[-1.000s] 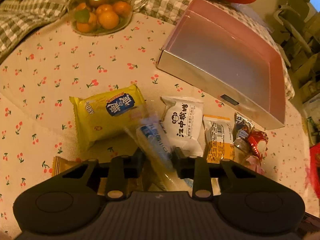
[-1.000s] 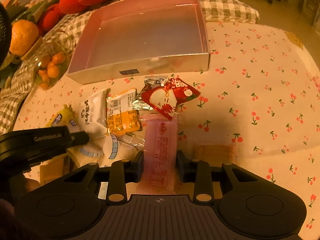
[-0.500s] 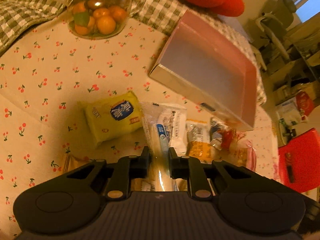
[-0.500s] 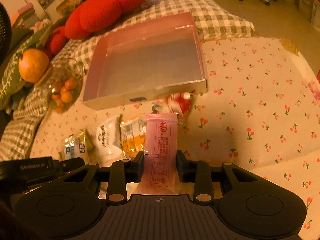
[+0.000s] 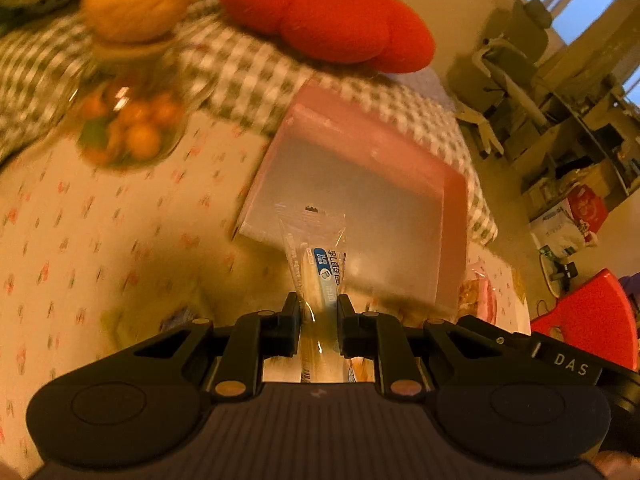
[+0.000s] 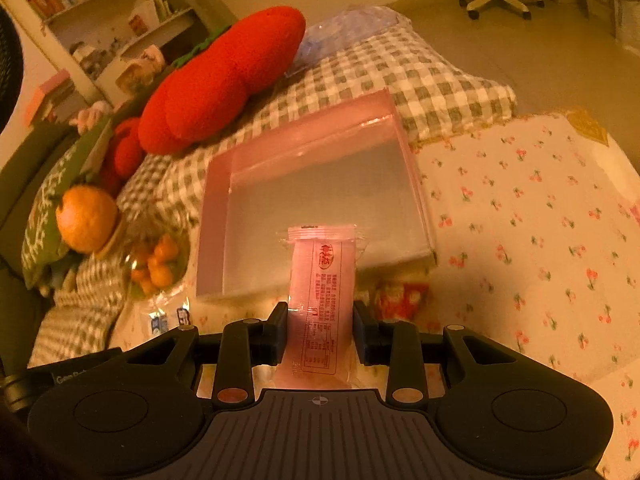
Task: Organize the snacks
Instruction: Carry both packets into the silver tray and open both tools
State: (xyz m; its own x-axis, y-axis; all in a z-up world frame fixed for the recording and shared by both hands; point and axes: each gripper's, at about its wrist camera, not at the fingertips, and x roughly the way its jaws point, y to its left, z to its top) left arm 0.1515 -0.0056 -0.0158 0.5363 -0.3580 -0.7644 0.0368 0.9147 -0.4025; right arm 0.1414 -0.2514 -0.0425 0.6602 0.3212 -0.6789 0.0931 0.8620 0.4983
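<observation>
Pink walls ring the shallow box on the cherry-print cloth. The left gripper pinches a clear snack packet above the box's near edge. The right gripper squeezes a pink snack packet there too.

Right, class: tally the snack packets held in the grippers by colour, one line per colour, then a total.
Clear packet, in the left gripper: 1
Pink packet, in the right gripper: 1
Total: 2
</observation>
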